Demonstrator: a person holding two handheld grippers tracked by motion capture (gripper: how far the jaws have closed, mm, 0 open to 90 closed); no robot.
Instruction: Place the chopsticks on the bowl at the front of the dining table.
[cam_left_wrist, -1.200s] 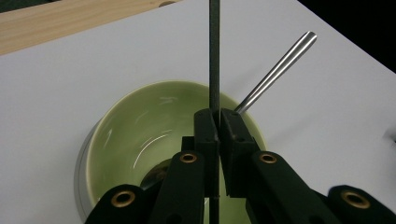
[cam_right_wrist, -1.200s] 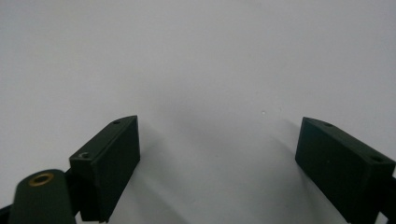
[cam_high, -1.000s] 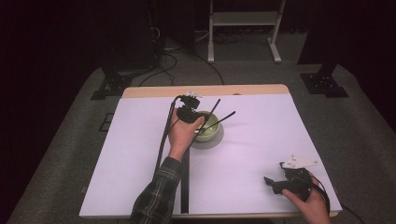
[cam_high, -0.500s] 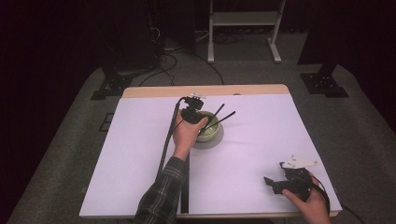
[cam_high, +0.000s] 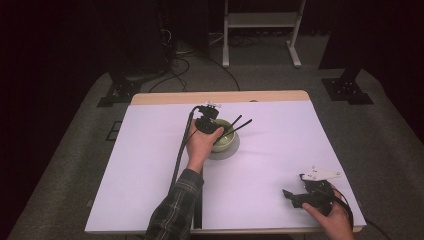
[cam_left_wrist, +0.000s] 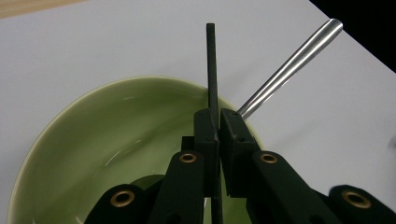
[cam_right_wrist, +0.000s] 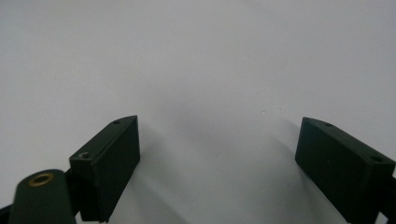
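Note:
A pale green bowl (cam_high: 226, 143) (cam_left_wrist: 93, 140) sits a little left of the white sheet's middle. My left gripper (cam_high: 214, 131) (cam_left_wrist: 218, 116) hangs over its rim, shut on a thin black stick (cam_left_wrist: 211, 60) (cam_high: 235, 121) that juts up and to the right. Beside it, a silver tapered handle (cam_left_wrist: 289, 63) (cam_high: 243, 124) leans on the rim. My right gripper (cam_high: 290, 196) (cam_right_wrist: 219, 140) rests near the sheet's front right corner, open, with only bare sheet between its jaws.
The white sheet (cam_high: 300, 140) covers a wooden table whose far edge (cam_high: 220, 96) shows bare. A black cable (cam_high: 179, 160) trails from the left gripper along the sleeve. A white stand (cam_high: 260, 20) and dark equipment legs stand on the floor beyond.
The left gripper has shifted slightly to the right over the bowl, and the black stick has tipped closer to the silver handle. The right gripper has stayed put.

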